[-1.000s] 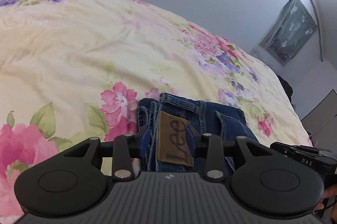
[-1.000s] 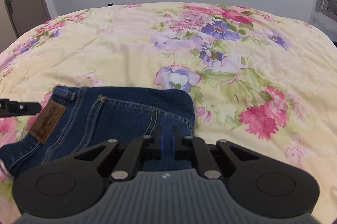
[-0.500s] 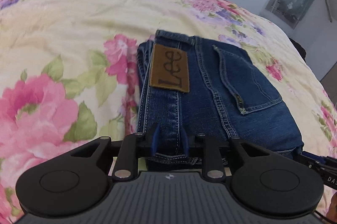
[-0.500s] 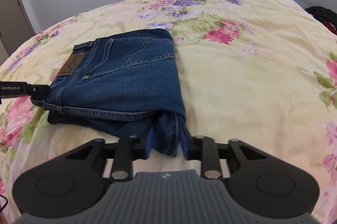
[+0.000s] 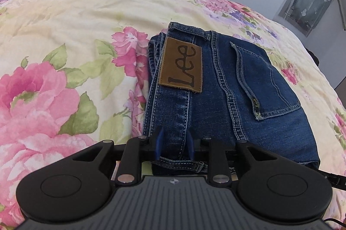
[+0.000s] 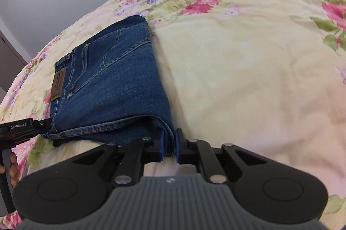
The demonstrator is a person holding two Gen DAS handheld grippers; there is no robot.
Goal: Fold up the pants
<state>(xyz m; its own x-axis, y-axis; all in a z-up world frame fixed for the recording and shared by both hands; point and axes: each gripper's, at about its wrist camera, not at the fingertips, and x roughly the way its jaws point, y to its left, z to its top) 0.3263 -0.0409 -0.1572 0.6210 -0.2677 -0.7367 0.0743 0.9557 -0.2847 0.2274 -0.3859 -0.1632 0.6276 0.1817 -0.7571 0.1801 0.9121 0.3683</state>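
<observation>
Pants (image 5: 233, 89) lie folded into a compact denim bundle on the bed (image 5: 64, 13), atop the floral quilt, leather patch (image 5: 181, 65) and back pocket facing up. Step in hand, as I read it: end of the last fold, w/ both tools at the near edge of the bundle. Left tool (image 5: 174, 146) is part-open, pads either side of the waistband edge near the belt loop; whether they actually press the cloth I can't tell. Right tool (image 6: 168, 146) is nipped nearly shut on the near right corner, a narrow roll of denim between its pads. Left tool also shows at the left edge of the right view, at the bundle's other near corner. Next move prob. calls for letting go at both corners w/o dragging layers, backing off straight, then maybe a pat to flatten; risk is the top layer lifting.
</observation>
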